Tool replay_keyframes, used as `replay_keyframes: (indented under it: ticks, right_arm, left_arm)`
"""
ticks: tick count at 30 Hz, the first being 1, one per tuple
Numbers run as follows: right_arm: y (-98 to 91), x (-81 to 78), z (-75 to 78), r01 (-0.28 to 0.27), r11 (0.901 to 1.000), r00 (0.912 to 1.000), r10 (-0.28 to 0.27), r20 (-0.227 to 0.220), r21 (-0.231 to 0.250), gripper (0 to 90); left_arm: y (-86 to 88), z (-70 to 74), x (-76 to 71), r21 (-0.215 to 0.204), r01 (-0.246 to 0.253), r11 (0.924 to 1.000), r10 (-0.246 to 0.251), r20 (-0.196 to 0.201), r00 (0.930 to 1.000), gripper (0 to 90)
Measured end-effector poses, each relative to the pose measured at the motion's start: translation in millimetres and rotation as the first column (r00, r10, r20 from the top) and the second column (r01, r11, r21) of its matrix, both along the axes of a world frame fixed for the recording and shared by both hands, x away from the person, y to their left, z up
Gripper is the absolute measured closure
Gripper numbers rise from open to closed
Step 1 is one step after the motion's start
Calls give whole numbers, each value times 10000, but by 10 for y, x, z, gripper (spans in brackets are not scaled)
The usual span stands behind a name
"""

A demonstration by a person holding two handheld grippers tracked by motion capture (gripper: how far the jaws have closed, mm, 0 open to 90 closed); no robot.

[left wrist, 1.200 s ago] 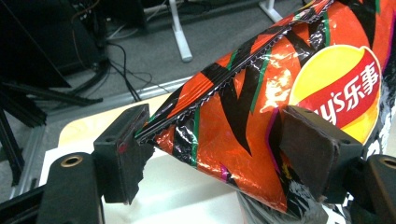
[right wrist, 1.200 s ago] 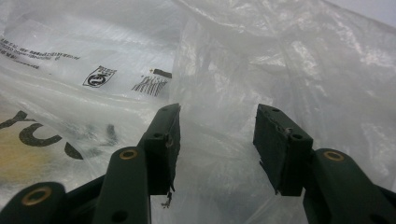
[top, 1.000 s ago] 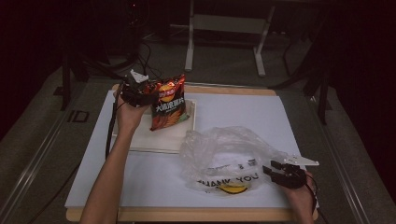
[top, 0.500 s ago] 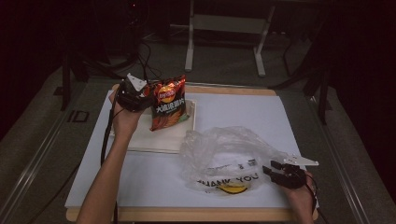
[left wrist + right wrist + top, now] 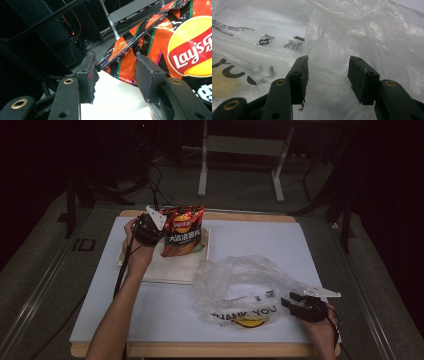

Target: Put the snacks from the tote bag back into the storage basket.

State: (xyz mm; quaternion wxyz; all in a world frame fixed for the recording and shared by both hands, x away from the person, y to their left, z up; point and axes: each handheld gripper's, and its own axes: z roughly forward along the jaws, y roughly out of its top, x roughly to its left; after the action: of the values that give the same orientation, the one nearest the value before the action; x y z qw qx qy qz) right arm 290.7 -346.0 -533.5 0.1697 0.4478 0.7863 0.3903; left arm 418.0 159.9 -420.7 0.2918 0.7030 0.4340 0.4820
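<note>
While left tool (image 5: 159, 227) closes around chip bag (image 5: 183, 236) edge, right tool (image 5: 292, 302) gapes at plastic bag (image 5: 240, 280).

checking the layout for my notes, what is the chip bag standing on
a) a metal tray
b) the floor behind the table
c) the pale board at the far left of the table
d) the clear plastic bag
c: in the high view the chip bag stands upright on the pale board, apart from the plastic bag.

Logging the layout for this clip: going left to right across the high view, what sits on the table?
Left tongs → chip bag → clear plastic bag → right tongs.
</note>
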Motion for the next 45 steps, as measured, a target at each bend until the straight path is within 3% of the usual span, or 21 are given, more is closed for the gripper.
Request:
replay_keyframes:
  ticks: [1, 5, 11, 12, 15, 22, 24, 26, 28, 32, 37, 45]
  right_arm:
    - [2, 2, -1, 6, 10000, 10000, -6, -43, 3, 507]
    - [3, 2, -1, 0, 10000, 10000, 0, -39, -21, 507]
    - [2, 1, -2, -14, 10000, 10000, 14, -25, -4, 506]
    - [1, 1, -2, -15, 10000, 10000, 15, -31, 1, 506]
    - [0, 2, -2, -33, 10000, 10000, 33, -38, 14, 505]
    - [1, 1, -2, -31, 10000, 10000, 31, -37, 8, 505]
    - [-1, 2, -2, -40, 10000, 10000, 40, -42, 20, 504]
    - [0, 3, -3, -58, 10000, 10000, 58, -38, 11, 504]
    - [1, 2, -2, -62, 10000, 10000, 62, -39, 9, 504]
    - [-1, 3, -3, -55, 10000, 10000, 55, -55, 29, 504]
    - [2, 0, -3, -54, 10000, 10000, 54, -45, -8, 504]
    - [4, -4, -2, -45, 10000, 10000, 45, -51, -13, 504]
  left_arm:
    - [3, -10, 26, -28, -102, 9999, 102, -87, 9999, 467]
    - [-14, -7, 126, -134, -805, 9967, 802, -220, 9965, 379]
    - [-48, -22, 233, -489, -1188, 9917, 1169, -394, 9924, 362]
    - [-47, -53, 277, -755, -1244, 9894, 1203, -568, 9911, 362]
    - [-53, -66, 344, -1021, -1175, 9878, 1082, -920, 9899, 361]
    - [-141, -55, 426, -1229, -811, 9891, 667, -1176, 9908, 367]
    - [-122, -71, 449, -1510, -972, 9837, 757, -1423, 9869, 367]
    - [-83, -80, 470, -2059, -1121, 9721, 784, -1651, 9832, 366]
    - [-68, -88, 481, -2243, -1047, 9689, 643, -1804, 9815, 364]
    - [-58, -64, 440, -2204, -604, 9735, 222, -1720, 9848, 356]
    - [4, -1, 380, -2639, -290, 9641, -126, -1546, 9879, 353]
    - [94, 80, 289, -2996, 142, 9540, -613, -1485, 9870, 350]
